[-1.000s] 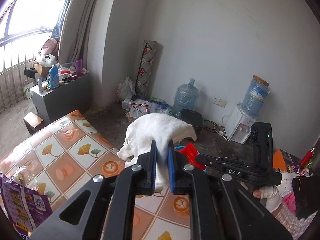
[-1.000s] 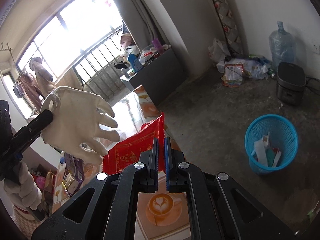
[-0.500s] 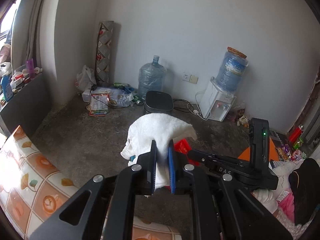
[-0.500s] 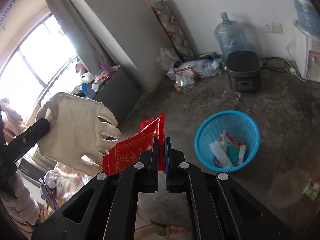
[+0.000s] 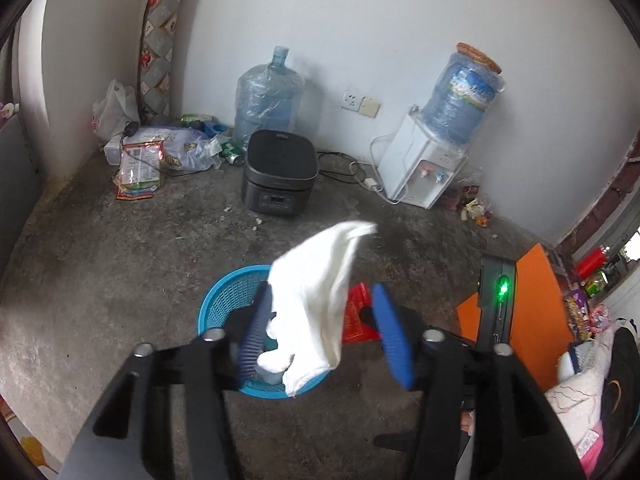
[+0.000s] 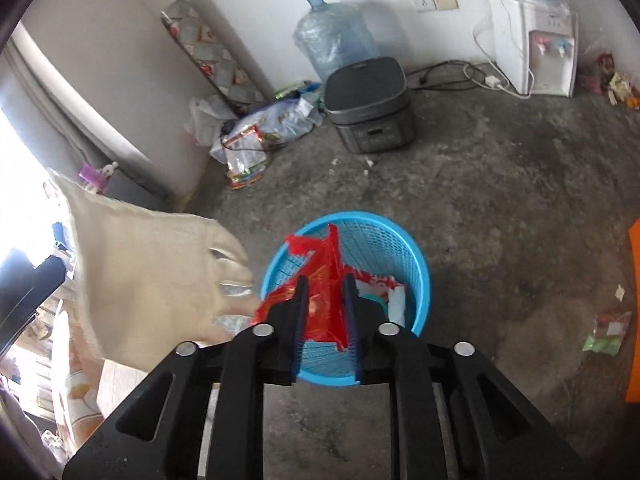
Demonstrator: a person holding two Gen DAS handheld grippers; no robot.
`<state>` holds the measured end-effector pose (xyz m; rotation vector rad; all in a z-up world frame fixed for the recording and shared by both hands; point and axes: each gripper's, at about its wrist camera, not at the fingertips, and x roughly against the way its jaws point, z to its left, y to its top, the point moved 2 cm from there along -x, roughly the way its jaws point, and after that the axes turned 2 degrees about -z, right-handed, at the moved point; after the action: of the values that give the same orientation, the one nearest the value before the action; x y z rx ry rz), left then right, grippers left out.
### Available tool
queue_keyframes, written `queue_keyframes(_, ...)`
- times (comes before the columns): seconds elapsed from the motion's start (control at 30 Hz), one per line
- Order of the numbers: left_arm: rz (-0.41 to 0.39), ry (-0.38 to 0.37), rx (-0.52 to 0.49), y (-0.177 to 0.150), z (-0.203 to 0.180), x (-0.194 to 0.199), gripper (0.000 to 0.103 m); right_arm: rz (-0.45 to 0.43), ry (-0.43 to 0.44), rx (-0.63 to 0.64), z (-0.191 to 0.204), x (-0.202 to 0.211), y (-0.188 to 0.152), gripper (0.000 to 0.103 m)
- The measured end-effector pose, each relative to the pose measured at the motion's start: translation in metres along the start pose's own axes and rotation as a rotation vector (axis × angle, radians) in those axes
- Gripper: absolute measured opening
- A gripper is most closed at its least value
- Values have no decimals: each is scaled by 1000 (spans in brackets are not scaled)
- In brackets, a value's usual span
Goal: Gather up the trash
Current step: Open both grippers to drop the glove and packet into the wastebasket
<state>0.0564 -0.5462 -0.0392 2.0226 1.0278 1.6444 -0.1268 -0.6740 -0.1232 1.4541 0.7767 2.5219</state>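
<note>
While your left hand-held gripper [image 5: 324, 330] stands wide, its jaws just having opened, the white glove [image 5: 320, 304] hangs loose between them, brushing the left pad, above the blue basket [image 5: 224, 304]. Your right hand-held gripper [image 6: 323, 312] has also just parted a little; the red wrapper [image 6: 324, 280] sits released between its pads over the basket. Beyond, a dark cooker [image 5: 279, 176] stands on the floor.

A room in a home: a rice cooker [image 5: 279, 178] sits on the bare floor [image 5: 120, 240], with a water dispenser [image 5: 424, 164] beside the white wall [image 5: 360, 20].
</note>
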Motion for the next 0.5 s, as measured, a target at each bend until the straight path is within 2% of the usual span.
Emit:
queue_keyframes(0.07,47,37,20,-7,10,-16,60,53,-47,-11,-11,-21,-6,29)
queue_keyframes(0.13,60,28,39,-15,16,-16,60,78,-71,-31,-21,-31,-15,29)
queue_keyframes(0.23,28,35,32,-24,22,-1,67,76,-60,-62,-29,-27,-27,29)
queue_keyframes(0.37,-33,38,59,-26,31,29,74,52,-32,-55,-19,-14,-29,31)
queue_keyframes(0.47,-117,41,66,-29,36,63,87,-6,2,-25,-3,5,-24,41)
queue_keyframes(0.5,-143,49,66,-31,39,75,90,-31,16,-10,5,14,-23,47)
